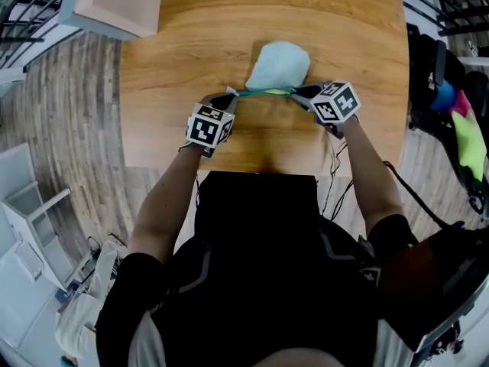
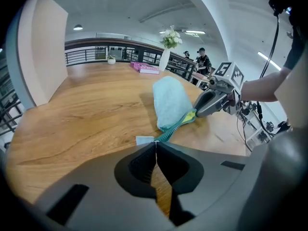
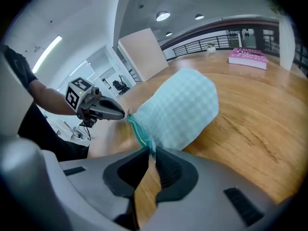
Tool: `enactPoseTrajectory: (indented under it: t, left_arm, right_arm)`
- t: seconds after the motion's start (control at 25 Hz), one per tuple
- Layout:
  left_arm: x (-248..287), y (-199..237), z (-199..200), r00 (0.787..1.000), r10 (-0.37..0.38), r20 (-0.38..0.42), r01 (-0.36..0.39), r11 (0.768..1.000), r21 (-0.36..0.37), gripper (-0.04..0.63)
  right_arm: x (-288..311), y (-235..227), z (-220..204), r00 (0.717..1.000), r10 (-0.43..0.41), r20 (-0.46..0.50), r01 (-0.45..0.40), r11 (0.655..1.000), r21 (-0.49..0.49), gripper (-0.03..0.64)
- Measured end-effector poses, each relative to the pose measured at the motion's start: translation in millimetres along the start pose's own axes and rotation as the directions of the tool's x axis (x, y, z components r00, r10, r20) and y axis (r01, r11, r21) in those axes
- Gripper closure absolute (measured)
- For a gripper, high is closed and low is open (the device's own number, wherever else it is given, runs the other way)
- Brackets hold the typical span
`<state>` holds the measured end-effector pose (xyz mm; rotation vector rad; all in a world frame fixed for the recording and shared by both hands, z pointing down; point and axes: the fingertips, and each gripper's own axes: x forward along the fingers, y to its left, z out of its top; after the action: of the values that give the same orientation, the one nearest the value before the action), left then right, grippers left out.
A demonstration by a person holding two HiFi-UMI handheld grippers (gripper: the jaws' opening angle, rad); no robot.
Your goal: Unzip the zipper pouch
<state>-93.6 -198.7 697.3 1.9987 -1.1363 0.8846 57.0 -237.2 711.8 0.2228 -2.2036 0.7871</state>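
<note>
A light blue zipper pouch is over the wooden table, its teal zipper edge stretched between my two grippers. My left gripper is shut on a pale tab at the zipper's left end. In the left gripper view the pouch runs away from the closed jaws towards the right gripper, where a yellow-green bit shows. My right gripper is shut on the zipper's other end, with the pouch bulging beyond its jaws. Whether the pouch rests on the table is unclear.
A pink book lies at the table's far edge, with a white vase of flowers behind it. A pale board stands at the far left corner. People stand in the background. Cables hang off the table's right side.
</note>
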Motion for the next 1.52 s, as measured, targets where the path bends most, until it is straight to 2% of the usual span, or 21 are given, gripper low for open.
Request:
enactPoseTrajectory:
  t: [0.12,0.32,0.52,0.68,0.8,0.92,1.0,1.08,1.28,1.4,1.52]
  left_arm:
    - [3.9,-0.3,-1.8,1.000,0.010,-0.008,-0.010,1.000,0.015,0.565]
    - [9.4,1.9,-1.6,1.000,0.010,-0.004,-0.010,0.999,-0.033,0.563]
    - [11.9,1.3,-5.8,1.000,0.023,-0.013,-0.023,1.000,0.001,0.564]
    - [12.1,1.9,-4.0,1.000,0.006,-0.015,-0.006,0.999,-0.037,0.563]
    - [10.1,0.6,0.7,0.999,-0.036,0.005,0.037,0.998,-0.052,0.563]
    - [2.5,4.2,9.8,0.998,-0.039,0.049,0.042,0.998,-0.053,0.561]
    - [-3.8,1.9,19.1,0.996,-0.050,0.077,0.054,0.997,-0.047,0.527]
    - [-11.9,-4.9,30.7,0.992,-0.070,0.109,0.073,0.997,-0.024,0.438]
    - [-49.2,-17.6,73.4,0.965,-0.087,0.248,0.078,0.996,0.046,0.437]
    - [-79.7,-26.1,102.1,0.931,-0.107,0.348,0.086,0.993,0.075,0.437]
    - [-113.2,-29.4,127.2,0.895,-0.093,0.437,0.062,0.994,0.086,0.437]
  right_arm:
    - [1.4,-1.2,-3.0,1.000,-0.009,-0.001,0.009,1.000,0.010,0.560]
    - [1.4,-2.8,-2.2,1.000,-0.016,0.018,0.015,0.999,0.039,0.559]
    - [2.7,-2.6,-2.6,0.999,-0.037,0.020,0.036,0.998,0.057,0.560]
    - [0.7,-4.3,-0.2,0.996,-0.077,0.045,0.075,0.996,0.038,0.554]
    - [-6.5,-8.7,5.1,0.989,-0.128,0.075,0.127,0.992,0.025,0.522]
    - [-18.3,-6.7,18.6,0.982,-0.152,0.110,0.150,0.988,0.029,0.471]
    - [-29.3,-2.0,29.0,0.978,-0.161,0.131,0.160,0.987,0.018,0.464]
    - [-44.6,1.9,40.9,0.969,-0.178,0.168,0.179,0.984,0.013,0.456]
    - [-94.7,17.0,73.3,0.935,-0.216,0.282,0.226,0.974,-0.002,0.456]
    - [-129.2,32.3,89.9,0.907,-0.223,0.358,0.242,0.970,-0.011,0.456]
    - [-165.4,49.5,110.7,0.865,-0.236,0.444,0.272,0.962,-0.020,0.456]
